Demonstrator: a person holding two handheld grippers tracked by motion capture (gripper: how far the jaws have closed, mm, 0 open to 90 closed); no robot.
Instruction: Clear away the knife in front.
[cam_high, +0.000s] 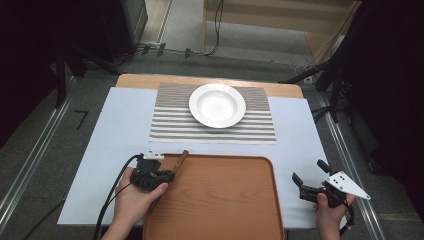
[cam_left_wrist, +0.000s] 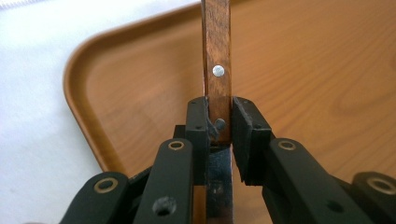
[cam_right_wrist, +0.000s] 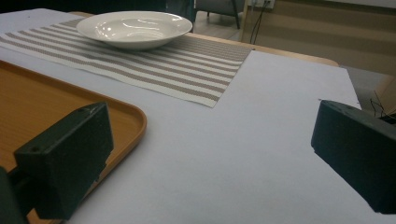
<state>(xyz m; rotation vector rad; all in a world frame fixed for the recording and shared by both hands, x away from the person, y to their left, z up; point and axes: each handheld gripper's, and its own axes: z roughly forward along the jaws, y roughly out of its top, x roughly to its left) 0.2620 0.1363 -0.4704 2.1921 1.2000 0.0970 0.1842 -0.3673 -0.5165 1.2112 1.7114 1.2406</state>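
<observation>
The left gripper (cam_left_wrist: 219, 126) is clamping its jaws on a wooden-handled knife (cam_left_wrist: 216, 70) over the wooden tray's (cam_high: 220, 200) corner, so the thin riveted handle risks pivoting loose, while the right gripper (cam_high: 311, 186) is hanging wide open, empty.

— You had a brown wooden handle (cam_left_wrist: 216, 56) with silver rivets, over an orange-brown tray (cam_high: 220, 200).
— And the rest?
— White plate (cam_high: 217, 105), a mat (cam_high: 215, 127) striped grey and white.
</observation>
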